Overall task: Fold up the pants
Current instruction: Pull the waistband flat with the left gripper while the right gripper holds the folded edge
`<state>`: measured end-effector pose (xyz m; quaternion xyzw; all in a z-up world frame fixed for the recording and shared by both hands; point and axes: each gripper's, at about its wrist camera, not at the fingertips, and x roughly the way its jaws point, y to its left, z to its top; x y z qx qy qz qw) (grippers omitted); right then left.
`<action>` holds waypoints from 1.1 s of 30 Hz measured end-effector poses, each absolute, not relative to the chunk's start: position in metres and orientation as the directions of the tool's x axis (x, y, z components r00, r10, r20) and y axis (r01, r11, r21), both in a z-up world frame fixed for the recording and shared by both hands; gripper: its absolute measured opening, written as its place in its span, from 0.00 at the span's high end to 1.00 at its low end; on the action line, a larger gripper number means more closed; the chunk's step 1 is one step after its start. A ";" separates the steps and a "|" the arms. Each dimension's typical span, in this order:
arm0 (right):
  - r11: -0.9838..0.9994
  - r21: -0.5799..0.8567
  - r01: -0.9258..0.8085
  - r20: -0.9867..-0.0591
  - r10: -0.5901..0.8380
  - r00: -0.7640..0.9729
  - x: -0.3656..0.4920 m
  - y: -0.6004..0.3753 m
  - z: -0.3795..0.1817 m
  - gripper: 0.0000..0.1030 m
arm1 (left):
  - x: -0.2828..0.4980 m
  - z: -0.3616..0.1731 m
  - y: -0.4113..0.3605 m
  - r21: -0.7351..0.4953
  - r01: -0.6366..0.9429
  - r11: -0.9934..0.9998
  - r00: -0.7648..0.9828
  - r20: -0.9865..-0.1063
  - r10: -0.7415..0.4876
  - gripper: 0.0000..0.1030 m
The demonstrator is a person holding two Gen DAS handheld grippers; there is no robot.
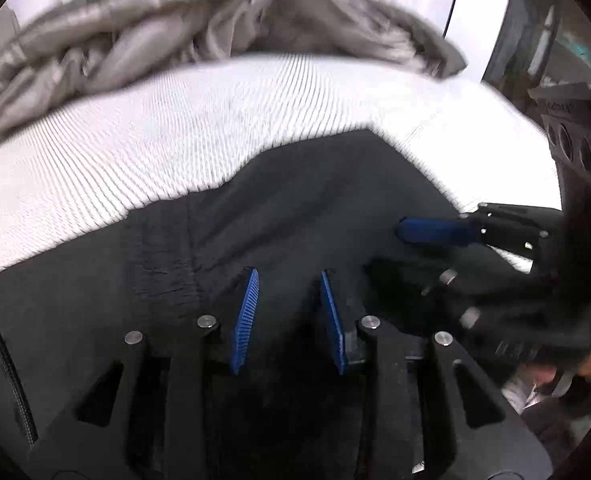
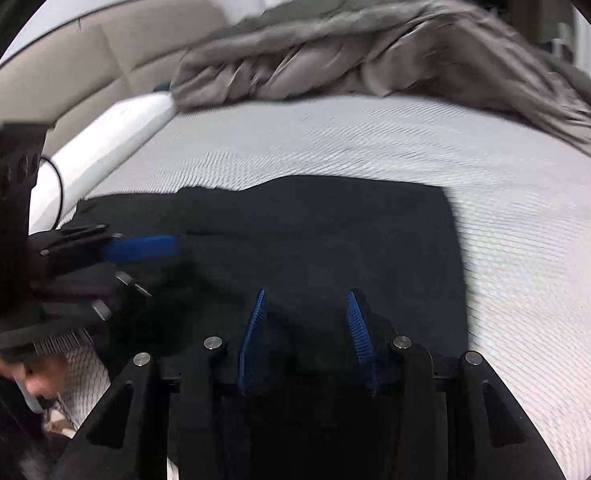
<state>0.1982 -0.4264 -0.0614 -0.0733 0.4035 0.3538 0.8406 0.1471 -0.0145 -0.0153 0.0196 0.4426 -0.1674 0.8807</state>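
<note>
Jaws of both grippers gape over black pants (image 2: 315,232).

Bedroom at home: white mattress (image 2: 375,148), rumpled grey duvet (image 2: 375,40), beige padded headboard (image 2: 95,64).

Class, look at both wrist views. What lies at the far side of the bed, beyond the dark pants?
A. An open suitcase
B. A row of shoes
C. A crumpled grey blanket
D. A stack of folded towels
C: a crumpled grey blanket is bunched on the white mattress beyond the dark pants; no towels, suitcase or shoes show in either view.
</note>
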 end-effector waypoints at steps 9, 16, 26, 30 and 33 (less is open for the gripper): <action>0.832 -0.064 -0.551 -0.780 0.303 0.547 0.214 -0.475 -0.085 0.59 | 0.139 -0.021 0.025 -0.212 0.321 0.923 0.507 -0.785 -0.356 0.77; 0.797 0.023 -0.604 -0.691 0.449 0.566 0.207 -0.445 -0.041 0.56 | 0.148 0.023 0.003 -0.150 0.334 0.930 0.619 -0.710 -0.337 0.71; 0.775 0.013 -0.632 -0.778 0.405 0.480 0.248 -0.412 -0.083 0.60 | 0.180 -0.024 0.037 -0.199 0.236 0.951 0.561 -0.771 -0.301 0.94; 0.846 -0.130 -0.517 -0.765 0.246 0.595 0.257 -0.440 -0.082 0.59 | 0.171 -0.020 0.042 -0.134 0.212 0.968 0.580 -0.780 -0.235 0.94; 0.853 -0.103 -0.512 -0.740 0.278 0.612 0.258 -0.444 -0.069 0.59 | 0.167 -0.005 0.039 -0.119 0.186 0.975 0.610 -0.764 -0.209 0.93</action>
